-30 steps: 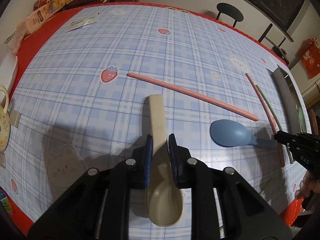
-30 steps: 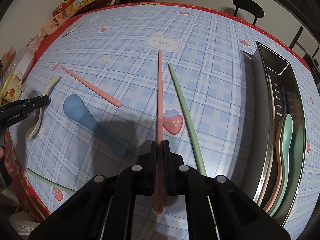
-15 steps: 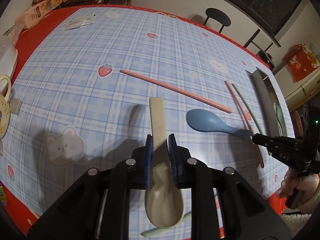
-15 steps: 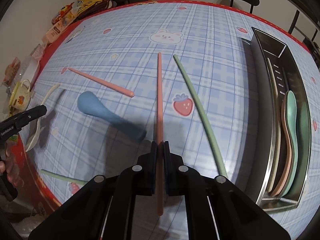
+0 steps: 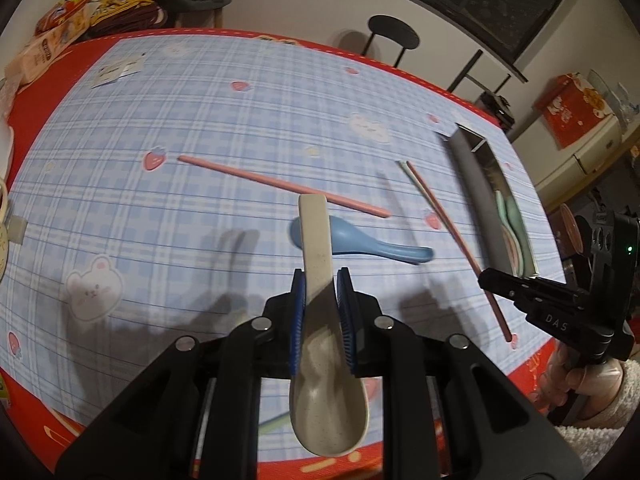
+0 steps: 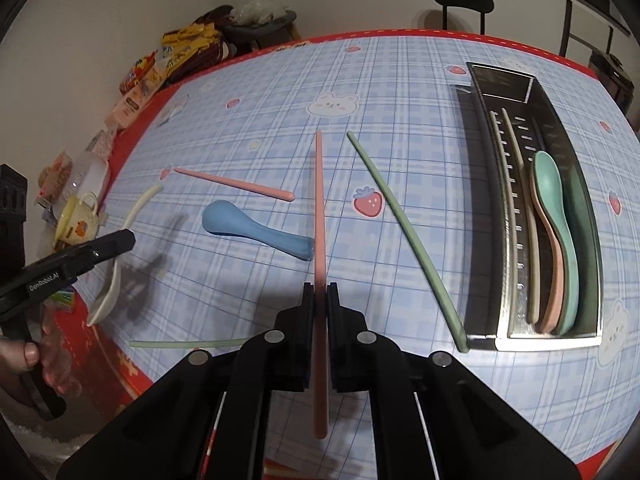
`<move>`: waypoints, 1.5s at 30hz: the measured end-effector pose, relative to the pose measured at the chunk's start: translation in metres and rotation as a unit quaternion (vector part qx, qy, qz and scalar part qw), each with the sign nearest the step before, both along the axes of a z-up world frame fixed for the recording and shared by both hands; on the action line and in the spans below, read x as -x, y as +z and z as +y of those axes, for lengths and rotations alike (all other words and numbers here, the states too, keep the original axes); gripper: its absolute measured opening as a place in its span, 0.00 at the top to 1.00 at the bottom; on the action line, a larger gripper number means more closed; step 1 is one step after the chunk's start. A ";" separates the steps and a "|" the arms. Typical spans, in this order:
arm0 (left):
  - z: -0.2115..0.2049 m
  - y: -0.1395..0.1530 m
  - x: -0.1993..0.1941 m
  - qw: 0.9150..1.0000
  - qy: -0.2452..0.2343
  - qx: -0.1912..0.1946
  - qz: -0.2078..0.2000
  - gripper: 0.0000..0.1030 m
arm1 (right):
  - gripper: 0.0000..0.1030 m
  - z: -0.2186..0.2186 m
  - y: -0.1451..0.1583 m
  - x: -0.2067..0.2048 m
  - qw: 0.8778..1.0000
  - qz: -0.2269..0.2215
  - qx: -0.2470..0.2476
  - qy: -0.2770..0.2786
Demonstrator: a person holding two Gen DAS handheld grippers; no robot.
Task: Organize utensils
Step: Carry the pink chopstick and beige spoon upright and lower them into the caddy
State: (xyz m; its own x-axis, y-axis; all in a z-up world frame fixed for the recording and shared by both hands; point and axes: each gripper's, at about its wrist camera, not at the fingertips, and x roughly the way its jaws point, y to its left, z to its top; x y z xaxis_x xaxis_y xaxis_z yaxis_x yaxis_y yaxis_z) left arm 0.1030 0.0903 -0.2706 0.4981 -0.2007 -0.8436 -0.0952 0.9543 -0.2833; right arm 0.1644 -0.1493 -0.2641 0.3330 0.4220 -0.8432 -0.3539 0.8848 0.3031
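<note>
My left gripper (image 5: 321, 280) is shut on a cream spoon (image 5: 316, 248) and holds it above the table, bowl toward the camera. My right gripper (image 6: 319, 292) is shut on a pink chopstick (image 6: 319, 200) and holds it raised. On the blue plaid cloth lie a blue spoon (image 6: 256, 230), a second pink chopstick (image 6: 236, 184), a green chopstick (image 6: 400, 224) and another green one (image 6: 188, 344) near the front edge. The metal utensil tray (image 6: 476, 128) at the right holds a green spoon (image 6: 554, 216), a pink spoon and chopsticks.
Snack bags (image 6: 176, 56) and boxes sit at the far left corner. A yellow cup (image 6: 78, 216) and clutter stand at the left edge. A black chair (image 5: 390, 36) stands beyond the table. The red table border (image 6: 120, 364) marks the near edge.
Both grippers have risen and pulled back from the table, each carrying its utensil. The left gripper with the cream spoon has shifted right, so the spoon's handle now overlaps the blue spoon in view.
</note>
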 end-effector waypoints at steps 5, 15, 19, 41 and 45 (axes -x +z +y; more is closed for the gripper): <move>-0.017 0.010 -0.002 1.000 -0.014 0.005 -0.003 0.81 | 0.93 -0.024 0.010 0.006 0.999 -0.002 -0.038 -0.033; -0.063 0.024 -0.025 0.999 -0.044 0.024 -0.011 0.81 | 0.93 -0.081 0.019 0.002 0.994 -0.010 -0.063 -0.092; -0.089 0.029 -0.037 0.998 -0.060 0.035 -0.014 0.81 | 0.93 -0.103 0.021 -0.004 0.992 -0.012 -0.066 -0.107; -0.228 -0.009 -0.145 0.990 -0.031 0.133 0.027 0.81 | 0.93 -0.175 0.010 -0.064 0.993 -0.004 -0.059 -0.101; -0.243 -0.020 -0.157 0.990 -0.024 0.135 0.038 0.81 | 0.93 -0.185 0.007 -0.073 0.993 0.000 -0.061 -0.102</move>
State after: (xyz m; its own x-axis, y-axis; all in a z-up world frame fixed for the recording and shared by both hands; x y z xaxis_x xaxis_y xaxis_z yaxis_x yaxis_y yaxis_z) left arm 0.2599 -0.1522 -0.2907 0.4199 -0.4466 -0.7901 -0.0823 0.8482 -0.5232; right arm 0.2371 -0.3343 -0.2571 0.4211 0.4450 -0.7904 -0.1712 0.8947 0.4125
